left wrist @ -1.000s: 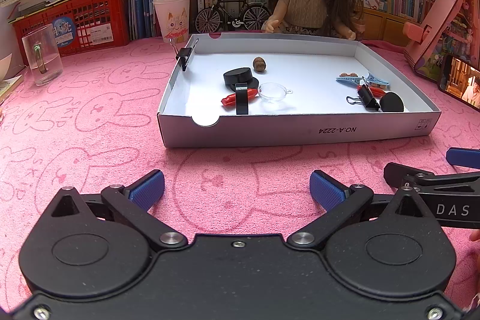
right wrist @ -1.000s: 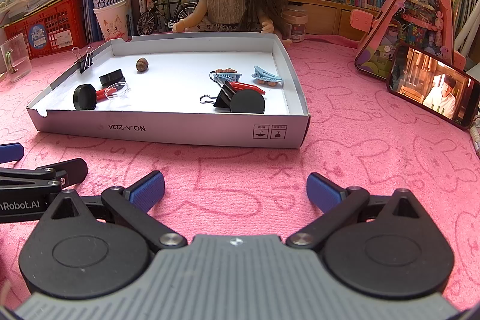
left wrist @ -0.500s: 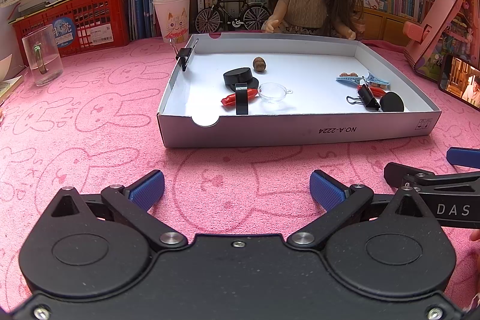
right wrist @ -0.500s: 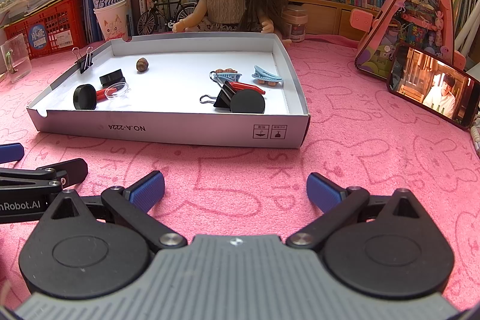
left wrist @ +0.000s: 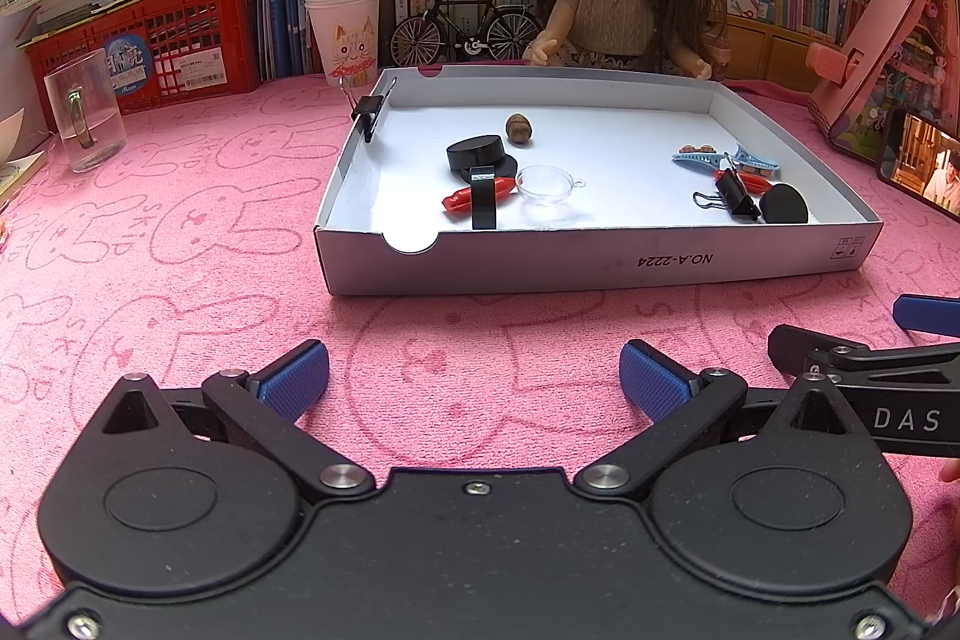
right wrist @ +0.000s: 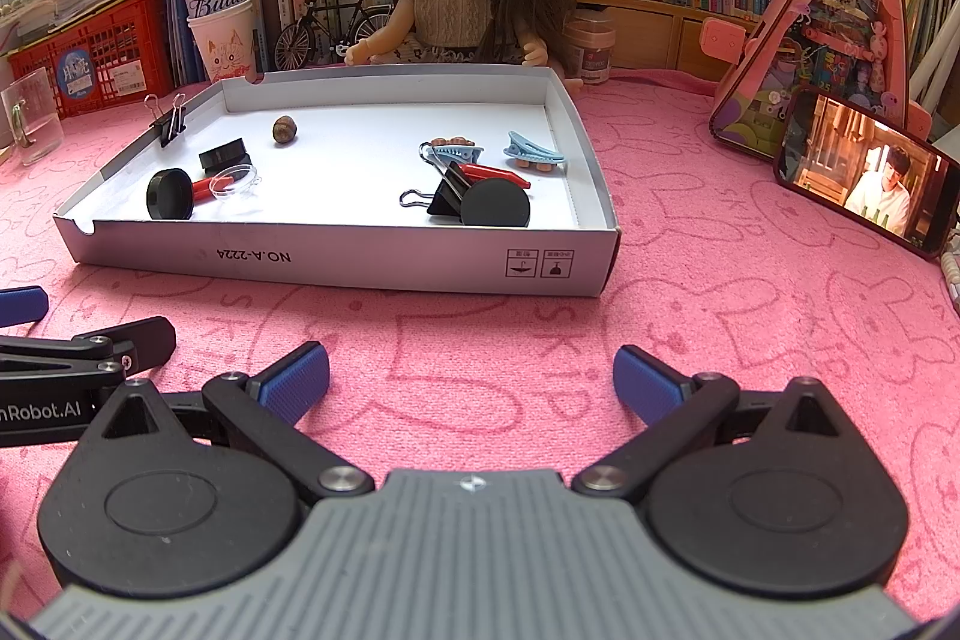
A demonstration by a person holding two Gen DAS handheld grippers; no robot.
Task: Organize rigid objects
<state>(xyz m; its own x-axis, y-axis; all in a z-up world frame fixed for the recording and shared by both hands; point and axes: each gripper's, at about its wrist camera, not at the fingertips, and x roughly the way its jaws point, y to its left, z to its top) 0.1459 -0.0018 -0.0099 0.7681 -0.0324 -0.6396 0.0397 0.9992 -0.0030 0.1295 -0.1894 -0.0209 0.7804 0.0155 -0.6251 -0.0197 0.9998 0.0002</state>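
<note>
While the left gripper point(left wrist: 474, 382) and right gripper point(right wrist: 471, 382) both hovered with jaws spread and empty over the pink cloth point(right wrist: 720, 316), the small rigid pieces lay in the white box lid point(left wrist: 600, 268) just ahead. Probably light, hard and slippery, the black binder clip point(right wrist: 447, 199) would be best pinched across its body. Nearby lay a red pepper-like piece point(left wrist: 459, 201), a clear dome point(left wrist: 543, 184) and a brown nut point(left wrist: 517, 127).

The left gripper point(left wrist: 474, 379) and the right gripper point(right wrist: 471, 379) are held low and side by side at the near edge, jaws spread wide, nothing gripped between the blue fingertips point(left wrist: 297, 379).
</note>
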